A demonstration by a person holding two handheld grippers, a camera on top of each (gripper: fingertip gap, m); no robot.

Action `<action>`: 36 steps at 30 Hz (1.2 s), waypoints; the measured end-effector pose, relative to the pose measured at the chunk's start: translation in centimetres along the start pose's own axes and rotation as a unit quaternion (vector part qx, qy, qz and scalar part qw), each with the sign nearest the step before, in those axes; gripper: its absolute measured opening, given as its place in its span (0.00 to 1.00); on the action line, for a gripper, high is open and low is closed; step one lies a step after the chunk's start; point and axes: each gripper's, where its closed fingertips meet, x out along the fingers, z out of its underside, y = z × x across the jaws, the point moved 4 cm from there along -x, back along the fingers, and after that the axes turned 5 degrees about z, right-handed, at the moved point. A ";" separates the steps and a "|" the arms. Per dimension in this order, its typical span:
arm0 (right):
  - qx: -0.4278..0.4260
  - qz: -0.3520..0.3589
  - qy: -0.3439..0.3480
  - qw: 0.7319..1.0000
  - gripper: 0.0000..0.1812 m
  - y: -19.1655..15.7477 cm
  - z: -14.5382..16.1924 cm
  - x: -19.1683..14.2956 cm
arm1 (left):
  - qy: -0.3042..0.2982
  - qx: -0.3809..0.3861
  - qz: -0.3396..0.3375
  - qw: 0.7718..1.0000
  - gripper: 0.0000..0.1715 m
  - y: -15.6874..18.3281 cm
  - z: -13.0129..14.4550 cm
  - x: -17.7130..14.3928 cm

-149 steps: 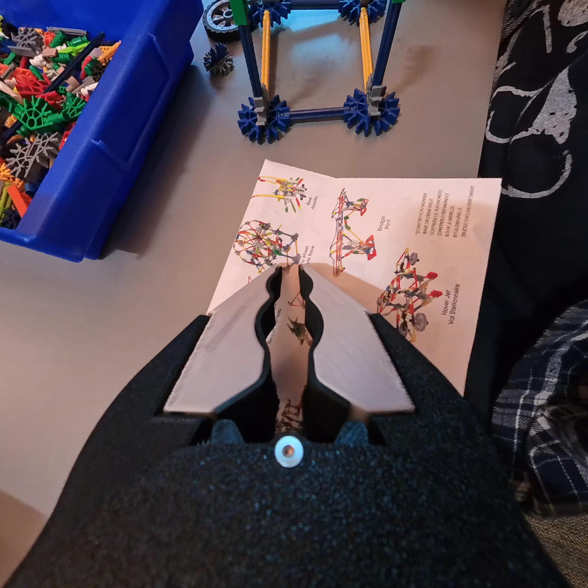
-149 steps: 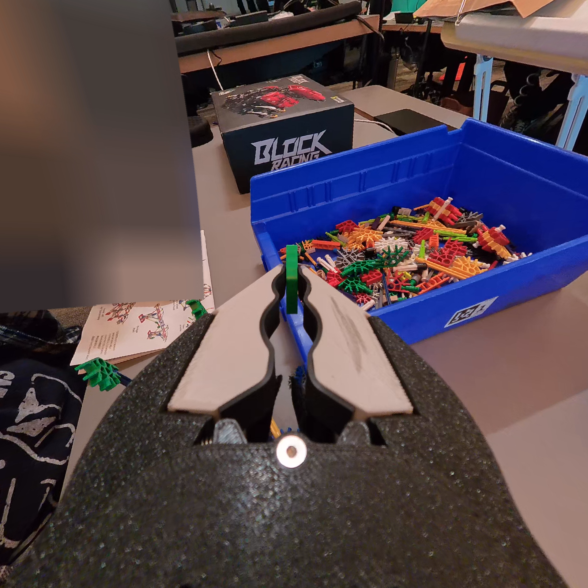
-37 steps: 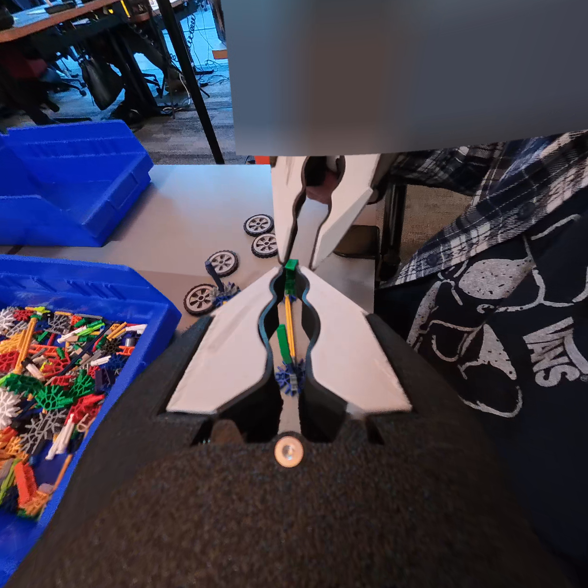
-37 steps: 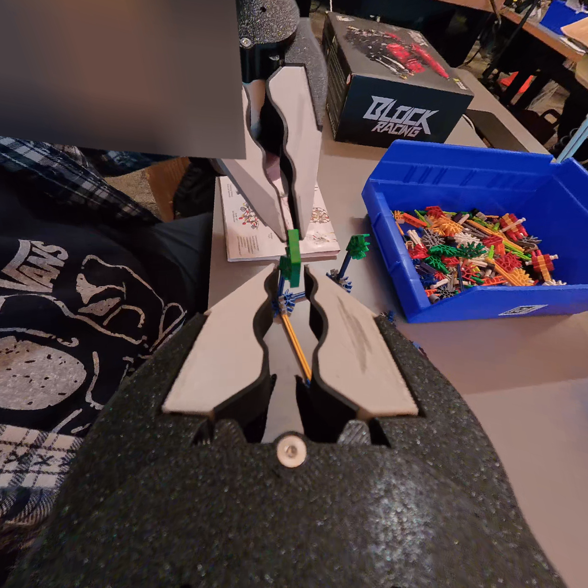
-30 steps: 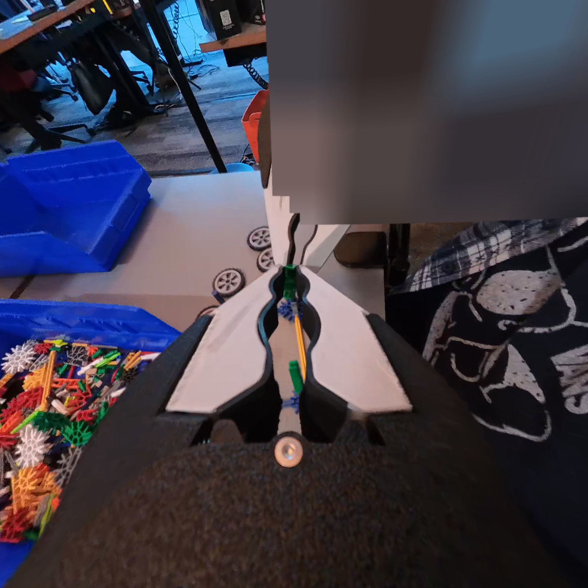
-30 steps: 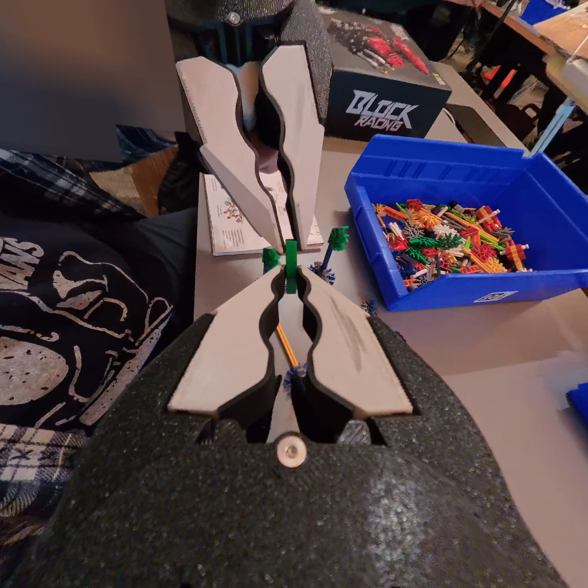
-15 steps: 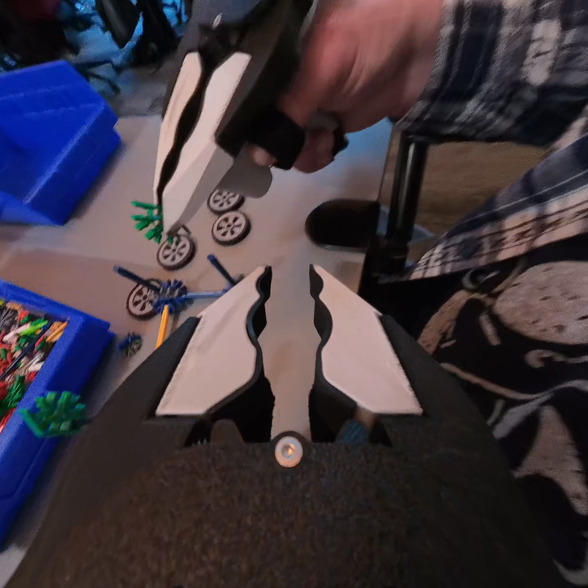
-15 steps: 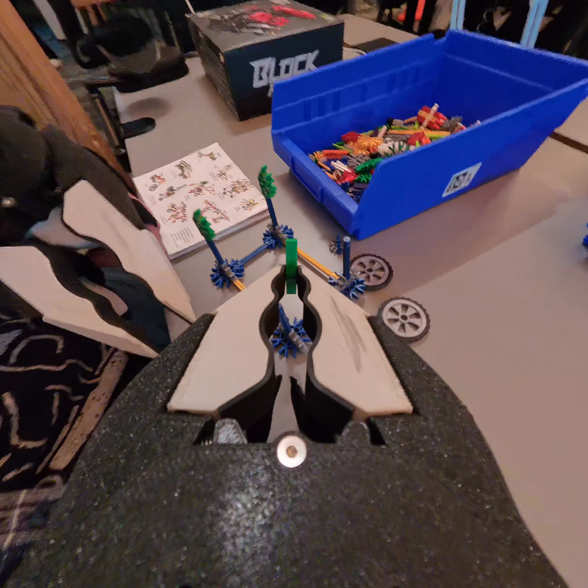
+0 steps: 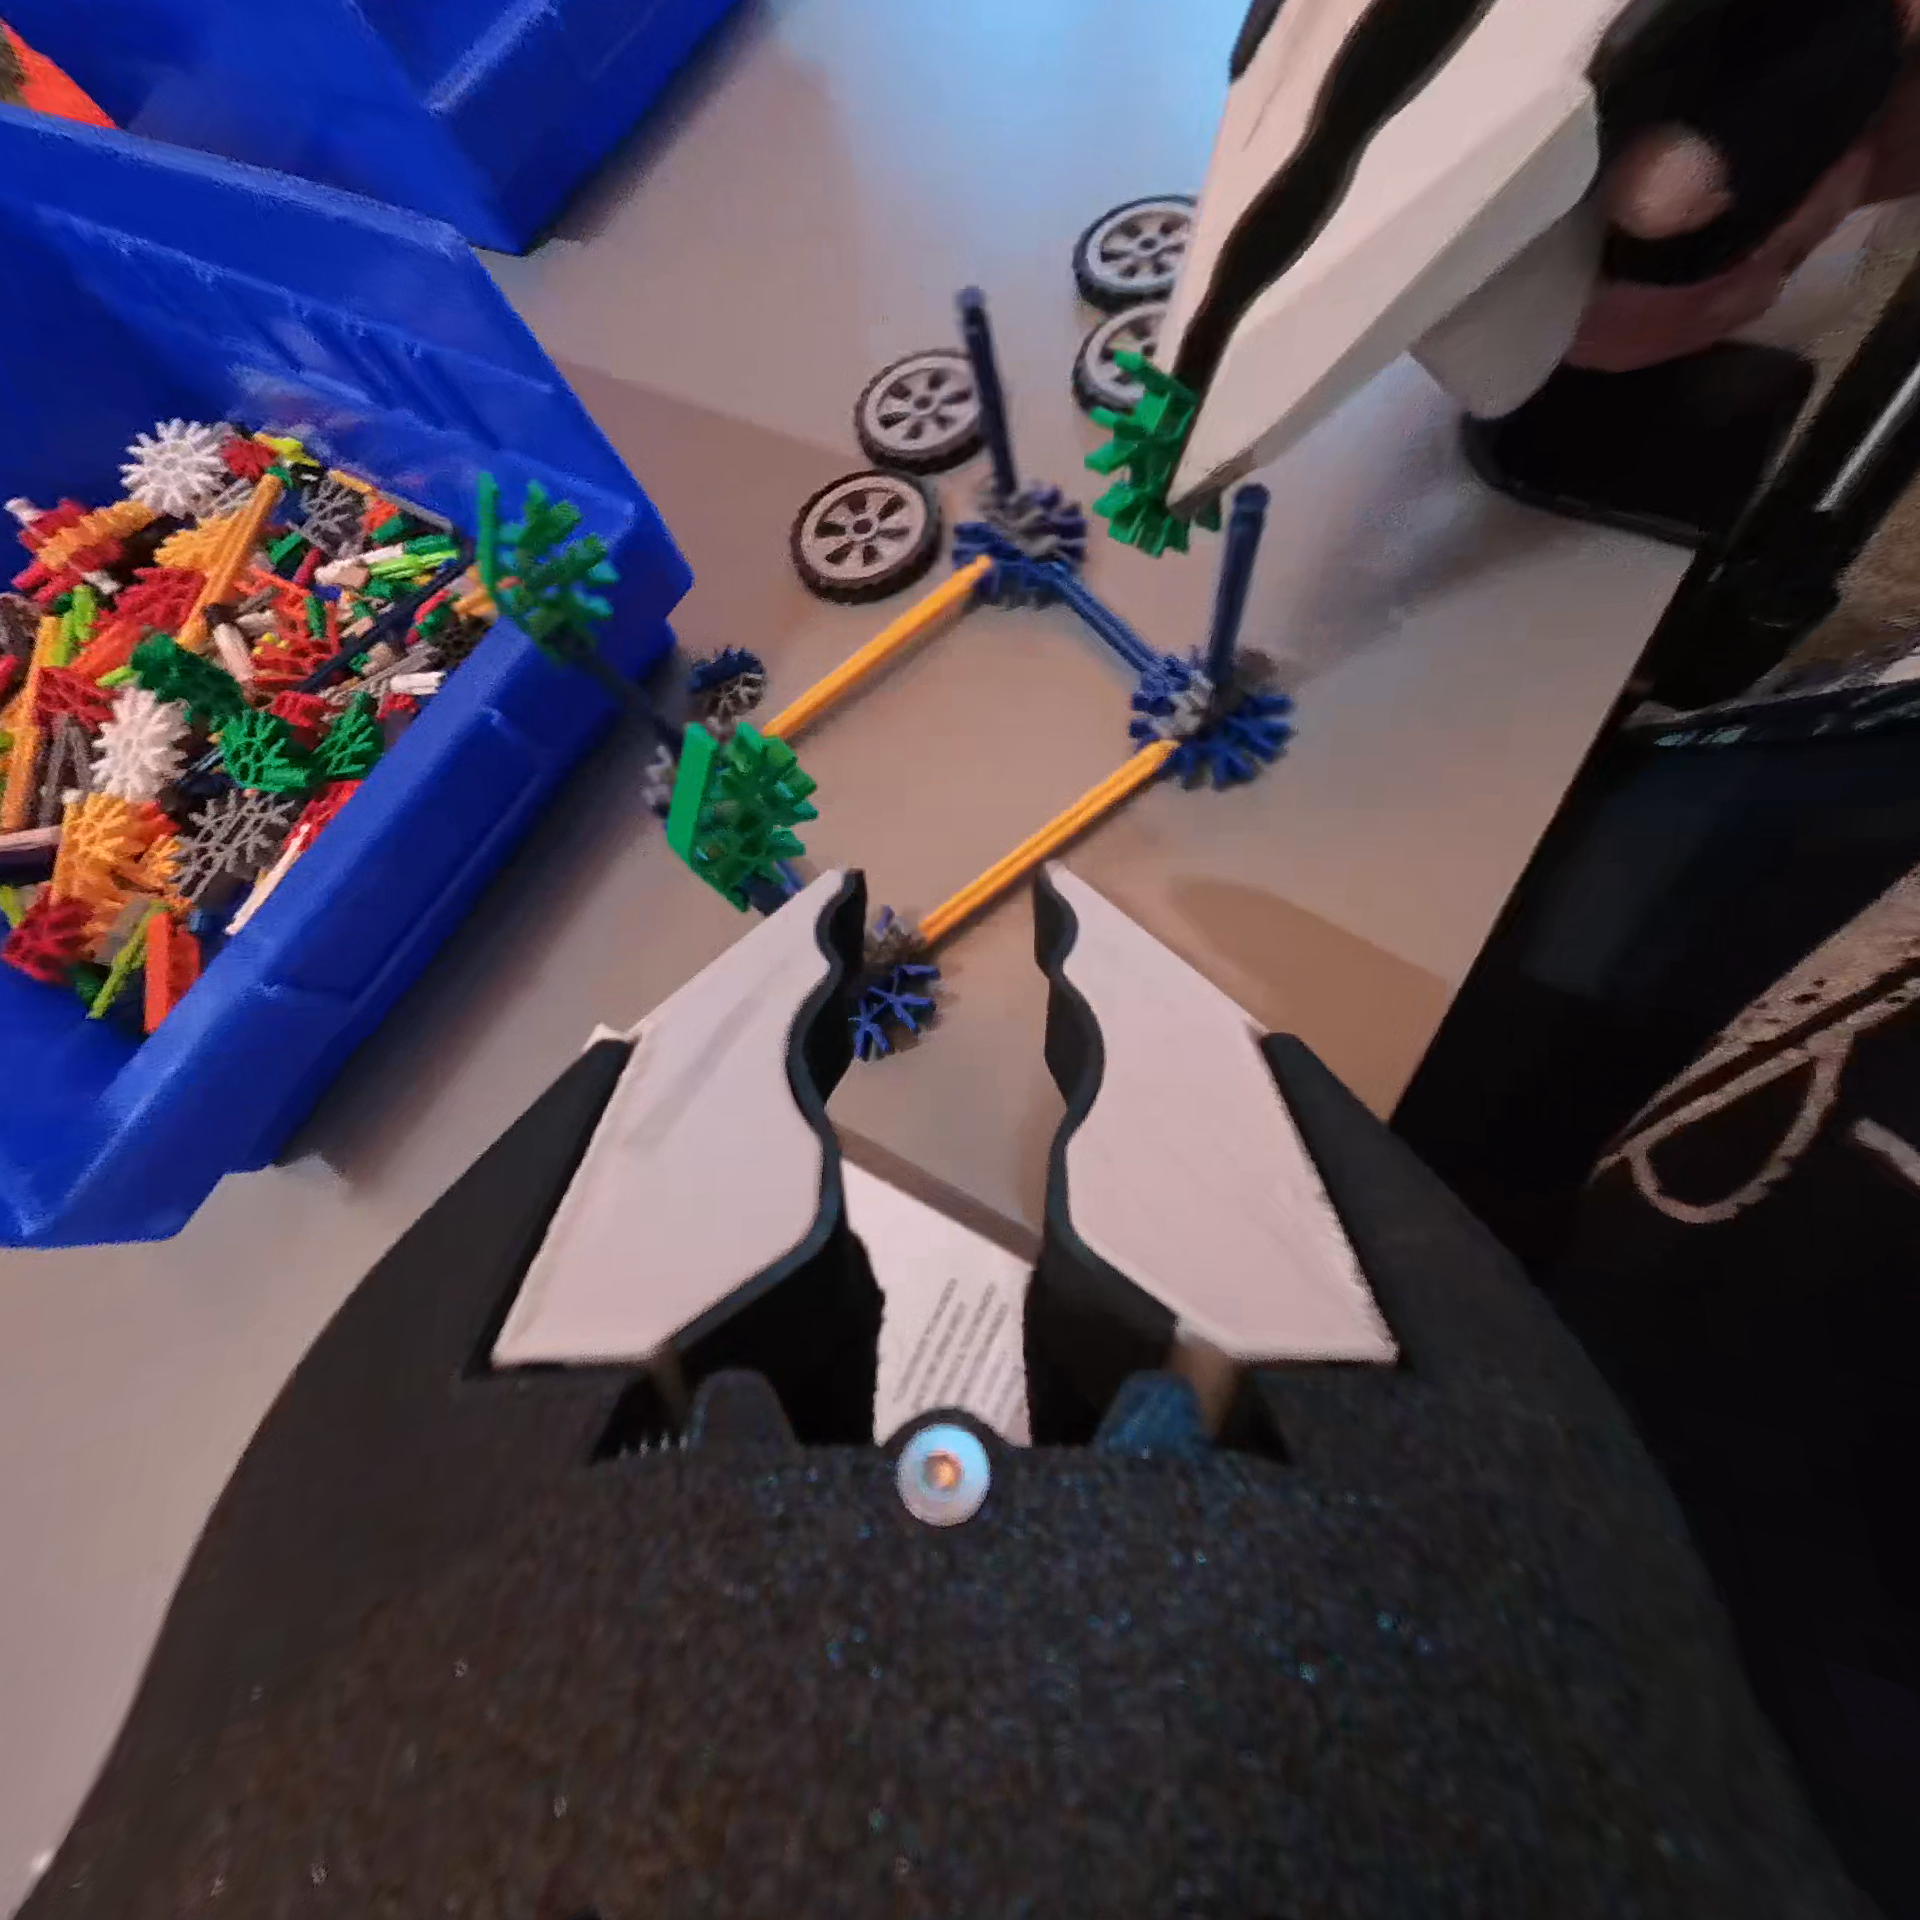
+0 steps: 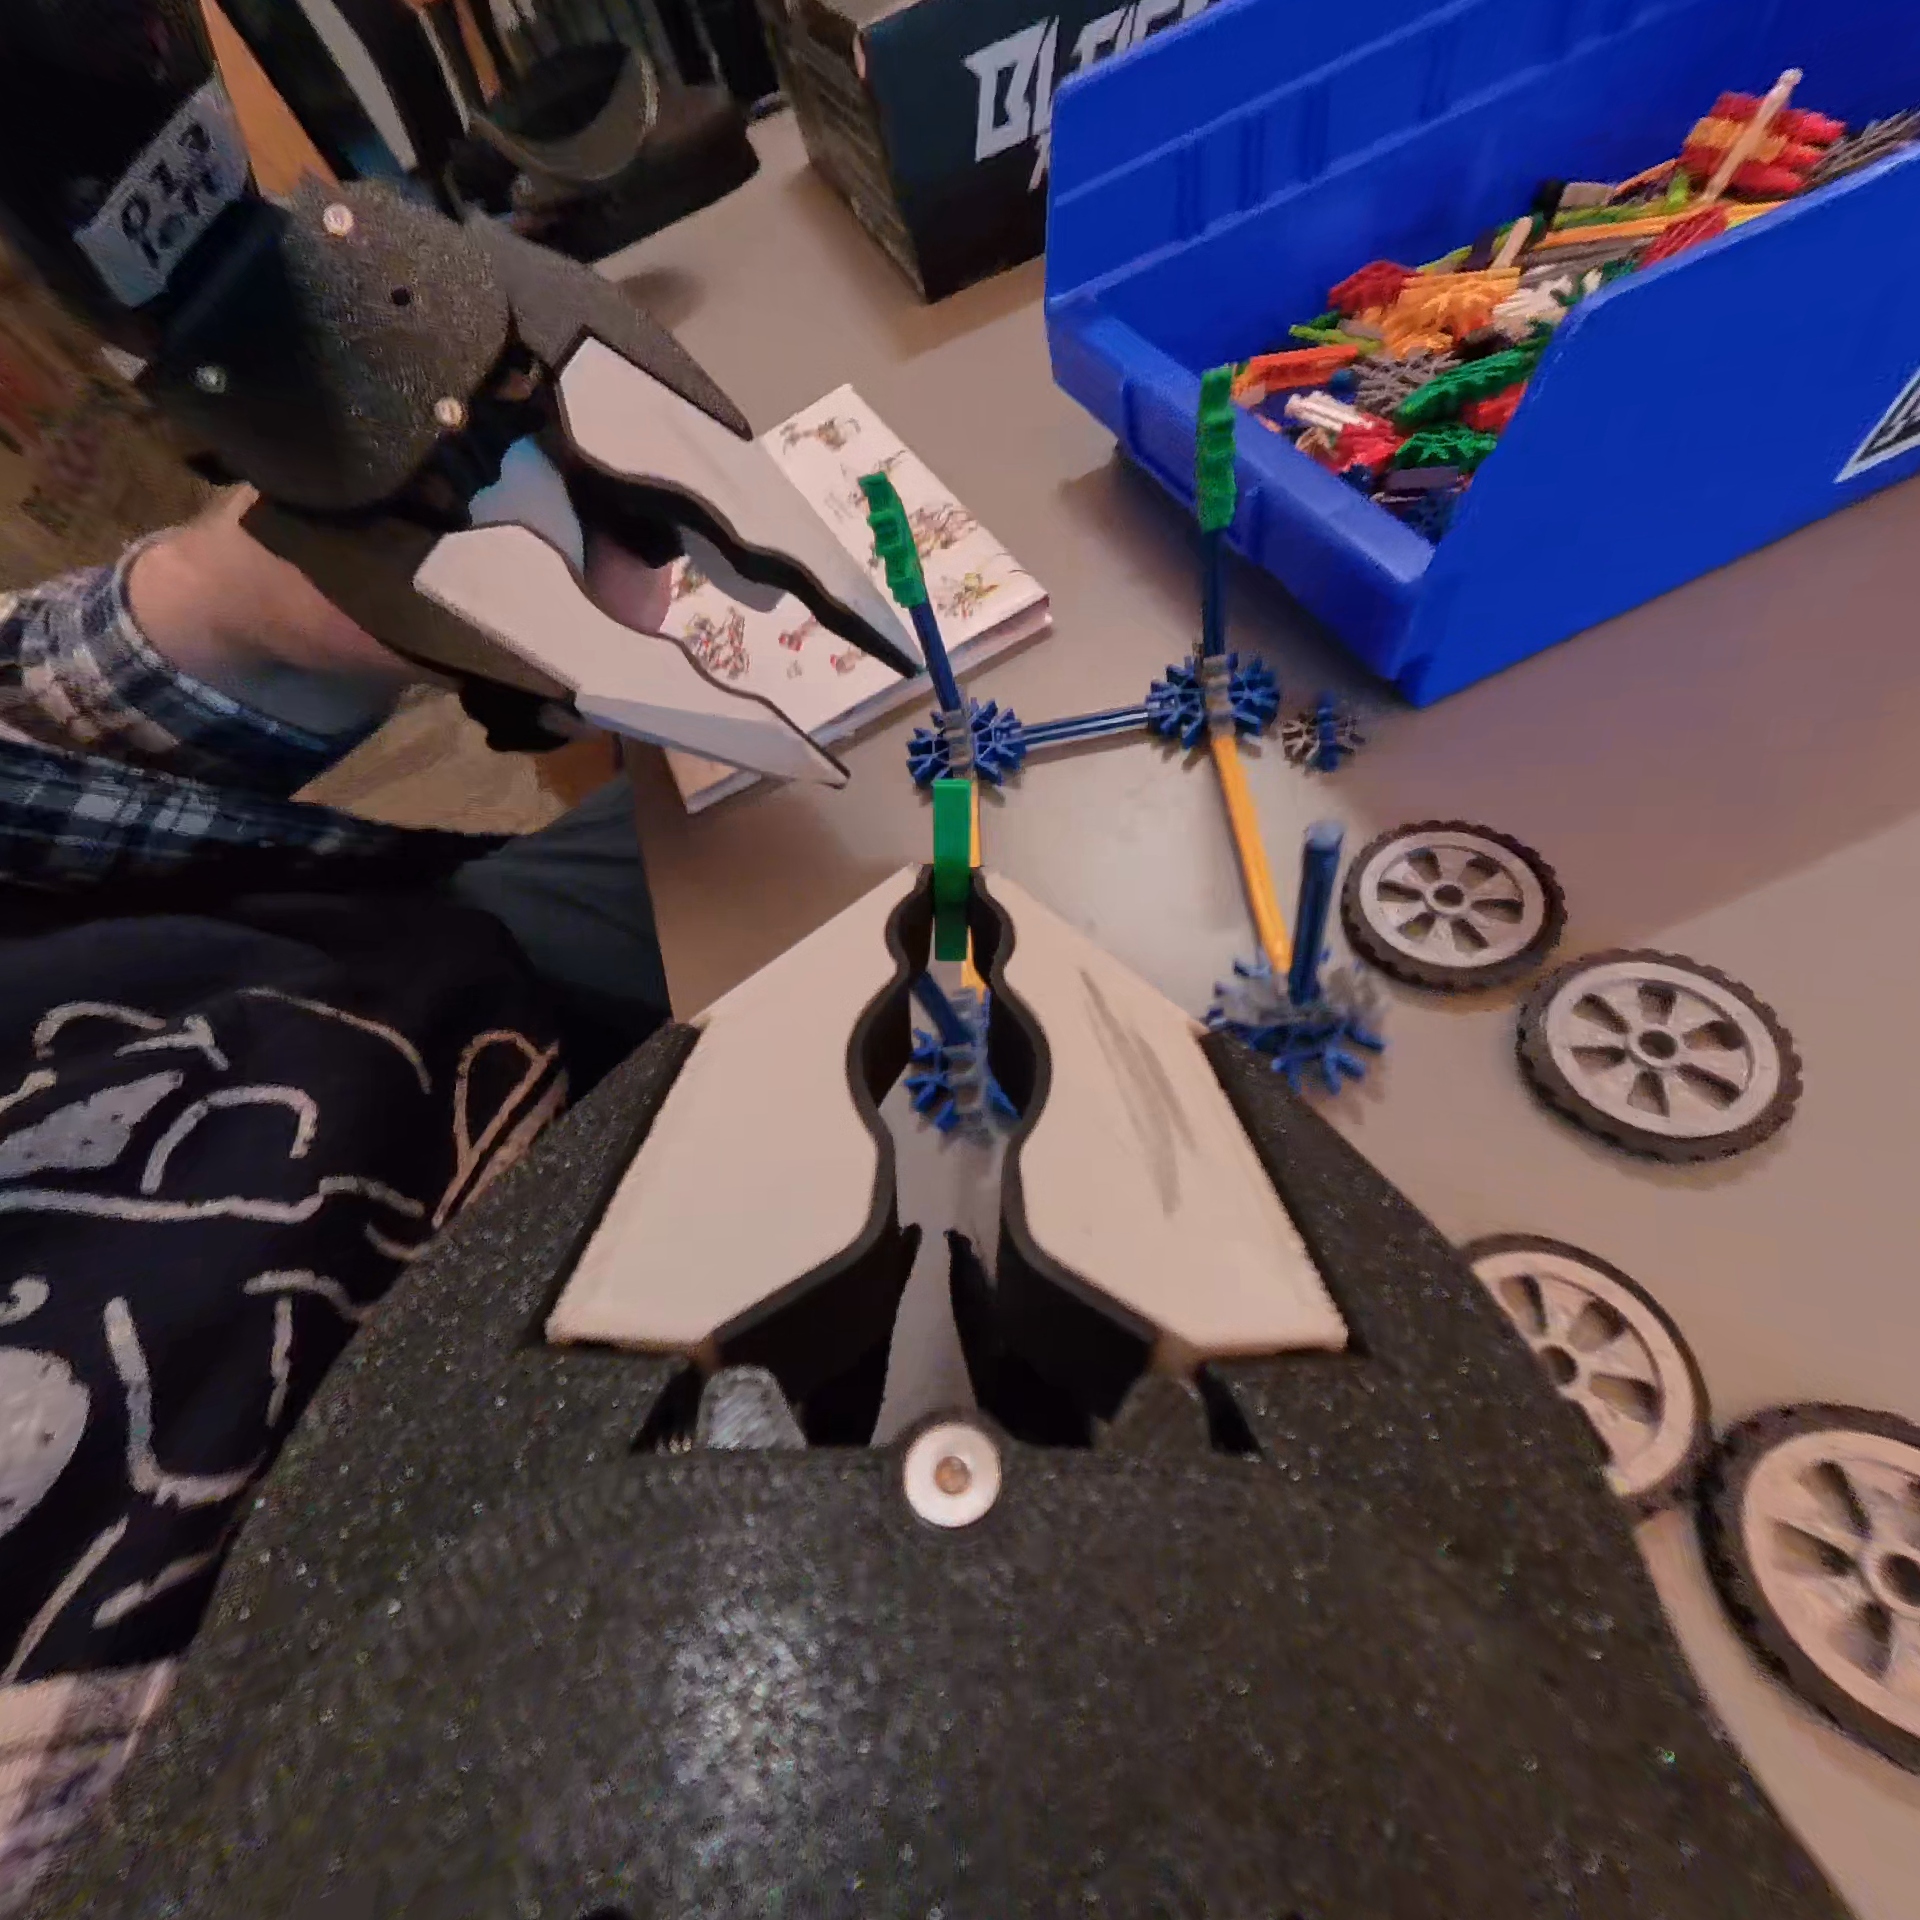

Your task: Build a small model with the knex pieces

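Observation:
A square frame of yellow rods (image 9: 1049,831) and blue connectors (image 10: 1210,701) lies on the grey table. Two upright blue rods carry green connectors (image 9: 743,816); it also shows in the right wrist view (image 10: 894,540). A third upright rod (image 10: 1314,894) is bare. My right gripper (image 10: 951,883) is shut on a green connector (image 10: 951,862), held at the top of the fourth upright rod (image 9: 1236,582); I cannot tell whether it sits on the rod. This gripper also shows in the left wrist view (image 9: 1195,478). My left gripper (image 9: 945,883) is open and empty over the frame's near corner, beside a green-topped rod.
A blue bin (image 9: 343,914) full of coloured pieces stands beside the frame, with a second blue bin (image 9: 436,94) behind it. Several grey wheels (image 10: 1657,1049) lie loose on the table. An open booklet (image 10: 935,561) and a dark box (image 10: 935,177) lie beyond. A person's dark shirt (image 10: 208,1122) is at the table edge.
My left gripper has opened, let go of the green connector and drawn back. My right gripper has carried the connector down to the frame's upright rod. Both views now tilt down at the table.

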 end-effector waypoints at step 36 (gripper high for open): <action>0.053 -0.016 0.057 0.997 0.03 -2.1 0.2 0.4 | 0.108 0.046 0.148 0.982 0.13 3.5 -3.7 2.6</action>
